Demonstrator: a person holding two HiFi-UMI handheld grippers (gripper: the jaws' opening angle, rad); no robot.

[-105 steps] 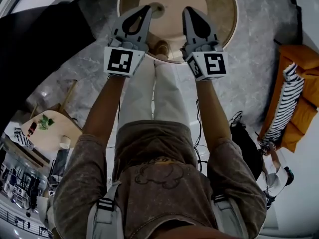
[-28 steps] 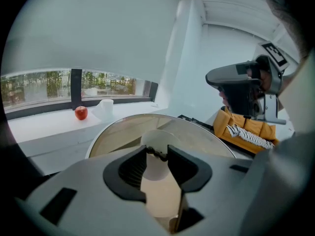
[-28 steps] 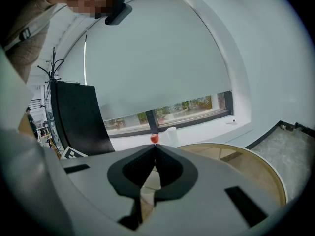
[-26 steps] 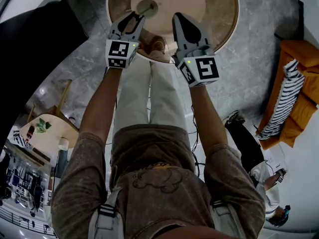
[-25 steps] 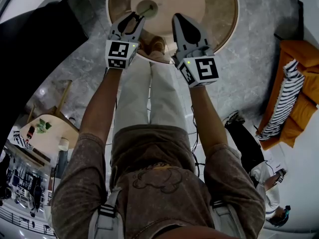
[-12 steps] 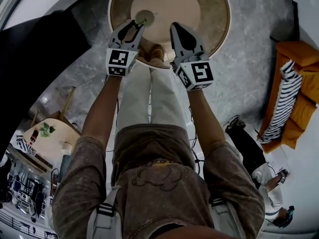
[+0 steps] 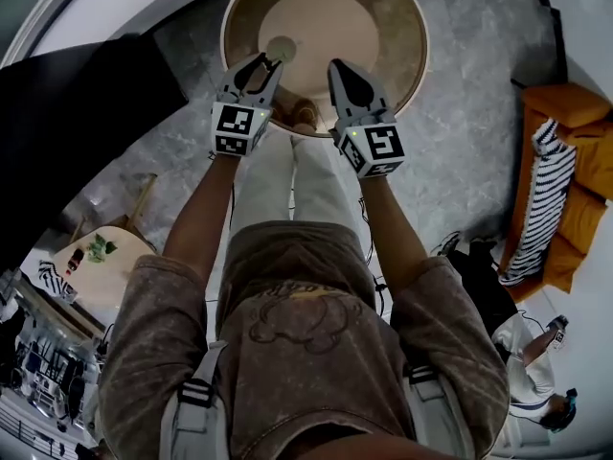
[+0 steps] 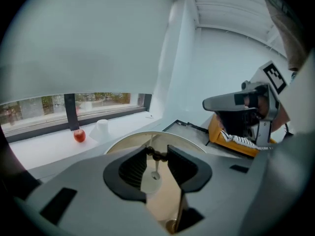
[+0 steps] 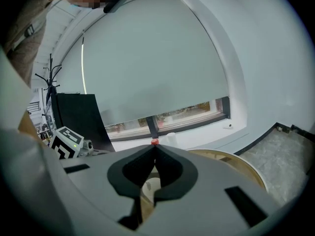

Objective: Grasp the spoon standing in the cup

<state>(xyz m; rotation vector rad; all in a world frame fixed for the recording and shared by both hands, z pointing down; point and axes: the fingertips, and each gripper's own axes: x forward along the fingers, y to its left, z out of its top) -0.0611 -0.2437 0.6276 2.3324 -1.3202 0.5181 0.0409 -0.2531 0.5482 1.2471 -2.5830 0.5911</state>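
While the spoon (image 8: 155, 175) hangs by its beaded top, pinched at the tips of my half-open left tongs (image 8: 157, 152), its bowl is over the cup (image 8: 147, 185), which stands near left on the table (image 7: 400, 19), well inside the rim. My right tongs (image 9: 155, 146) are closed on nothing beside the left pair; bare tabletop lies open right of the cup and beyond.
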